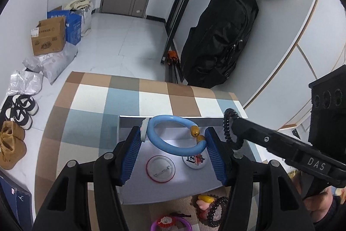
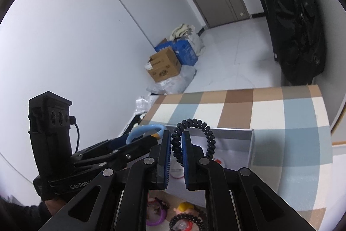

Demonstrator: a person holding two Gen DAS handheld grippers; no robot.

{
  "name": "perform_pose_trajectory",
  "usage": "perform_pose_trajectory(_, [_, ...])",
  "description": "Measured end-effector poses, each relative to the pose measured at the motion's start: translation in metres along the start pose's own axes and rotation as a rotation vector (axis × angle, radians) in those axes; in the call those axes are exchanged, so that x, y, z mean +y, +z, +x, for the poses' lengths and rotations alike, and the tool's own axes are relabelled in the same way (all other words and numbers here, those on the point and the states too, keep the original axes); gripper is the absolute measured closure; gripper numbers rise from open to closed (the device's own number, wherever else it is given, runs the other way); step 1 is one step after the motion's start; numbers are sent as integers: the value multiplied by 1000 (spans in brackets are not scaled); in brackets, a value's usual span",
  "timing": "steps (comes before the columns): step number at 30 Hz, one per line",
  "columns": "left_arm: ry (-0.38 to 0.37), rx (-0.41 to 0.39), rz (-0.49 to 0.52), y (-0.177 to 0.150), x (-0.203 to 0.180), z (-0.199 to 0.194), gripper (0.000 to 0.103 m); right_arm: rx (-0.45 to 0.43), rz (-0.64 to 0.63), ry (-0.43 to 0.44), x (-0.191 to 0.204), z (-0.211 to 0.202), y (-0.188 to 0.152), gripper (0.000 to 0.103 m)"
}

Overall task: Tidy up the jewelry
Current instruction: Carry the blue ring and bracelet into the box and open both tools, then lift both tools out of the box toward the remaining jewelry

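Note:
My left gripper (image 1: 173, 140) is shut on a light blue bracelet (image 1: 173, 149) with amber bead ends, held above a white open box (image 1: 129, 187). Two round pin badges (image 1: 160, 168) lie in the box. My right gripper (image 2: 176, 148) is shut on a black spiral hair tie (image 2: 208, 135), also over the box (image 2: 252, 144). In the left wrist view the hair tie (image 1: 227, 129) hangs at the right gripper's tip, right of the bracelet. The bracelet also shows in the right wrist view (image 2: 142, 131).
The box sits on a checked cloth (image 1: 90, 122). In front of it lie a purple bangle (image 1: 186, 223), a black bead bracelet (image 1: 216, 211) and a small yellow figure (image 1: 204, 200). Cardboard boxes (image 1: 48, 38), shoes (image 1: 21, 109) and a black bag (image 1: 220, 40) stand on the floor beyond.

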State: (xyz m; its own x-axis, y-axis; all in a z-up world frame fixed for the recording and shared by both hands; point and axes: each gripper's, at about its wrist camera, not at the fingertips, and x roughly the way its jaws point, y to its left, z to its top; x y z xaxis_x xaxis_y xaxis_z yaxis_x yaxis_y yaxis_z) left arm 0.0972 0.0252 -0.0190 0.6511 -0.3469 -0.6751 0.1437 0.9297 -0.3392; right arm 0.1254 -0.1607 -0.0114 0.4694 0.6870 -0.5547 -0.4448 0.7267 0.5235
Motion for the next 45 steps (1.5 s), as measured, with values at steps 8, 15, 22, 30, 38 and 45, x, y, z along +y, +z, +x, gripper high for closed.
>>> perform_pose_trajectory(8, [4, 51, 12, 0, -5, 12, 48, 59, 35, -2, -12, 12, 1, 92])
perform_pose_trajectory(15, [-45, 108, -20, -1, -3, 21, 48, 58, 50, -1, -15, 10, 4, 90])
perform_pose_trajectory(22, [-64, 111, -34, -1, -5, 19, 27, 11, 83, -18, -22, -1, 7, 62])
perform_pose_trajectory(30, [-23, 104, -13, -4, -8, 16, 27, -6, 88, -36, -24, -9, 4, 37])
perform_pose_trajectory(38, [10, 30, -22, -10, -4, -7, 27, -22, 60, -44, -17, -17, -7, 23])
perform_pose_trajectory(45, [54, -61, 27, -25, -14, -41, 27, -59, 19, -49, -4, -30, -22, 8])
